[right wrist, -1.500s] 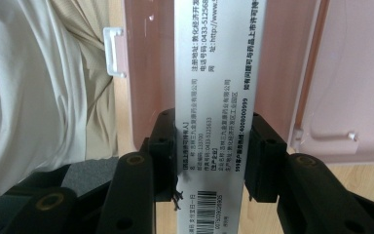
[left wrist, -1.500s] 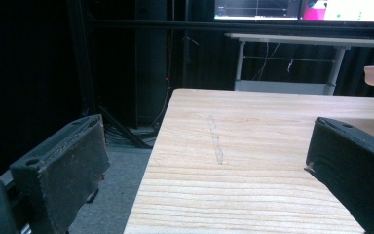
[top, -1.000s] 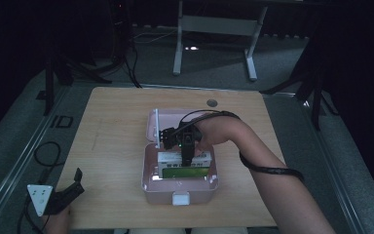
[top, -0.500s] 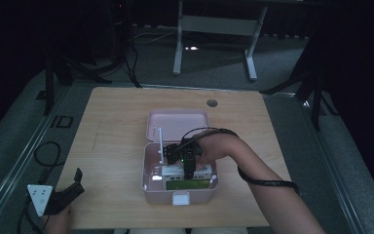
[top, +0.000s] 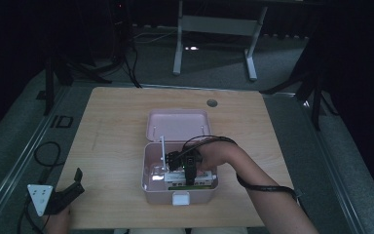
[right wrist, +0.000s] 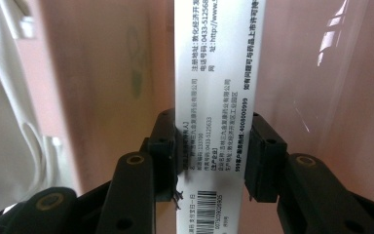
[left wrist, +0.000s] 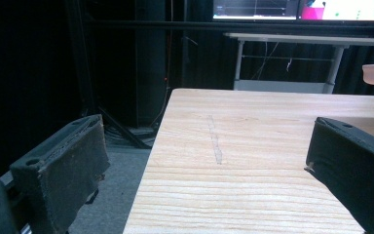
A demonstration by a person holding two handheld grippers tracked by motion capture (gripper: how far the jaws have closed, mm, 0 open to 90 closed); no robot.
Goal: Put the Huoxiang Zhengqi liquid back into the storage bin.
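In the high view, a wooden tabletop (top: 117,131) is seen across the middle of the frame, and a pink box (top: 152,165) is set at its centre with its lid (top: 177,124) thrown back toward the upper part of the frame. A white clasp (top: 180,198) is seen on the box's lower wall. The right gripper (top: 190,176) is lowered into the box from the lower right, with its cable looped above the wrist, and the right hand (top: 214,156) is seen just behind it. A white and green carton (top: 175,179) is lying in the lower half of the box, right under the gripper. A thin white upright strip (top: 162,152) is seen at the box's left inner side. At the lower left corner, the left gripper (top: 75,183) is held off the tabletop's edge, jaws spread.

In the left gripper view, the two black jaws are seen wide apart at the lower corners, nothing between them. The tabletop (left wrist: 253,146) is stretched ahead, with a faint scratch (left wrist: 216,144) at centre.

In the right gripper view, the right gripper (right wrist: 214,156) is clenched on the carton (right wrist: 214,73), a narrow white printed side with a barcode running up the middle of the frame. The pink box wall (right wrist: 102,73) is seen close behind.
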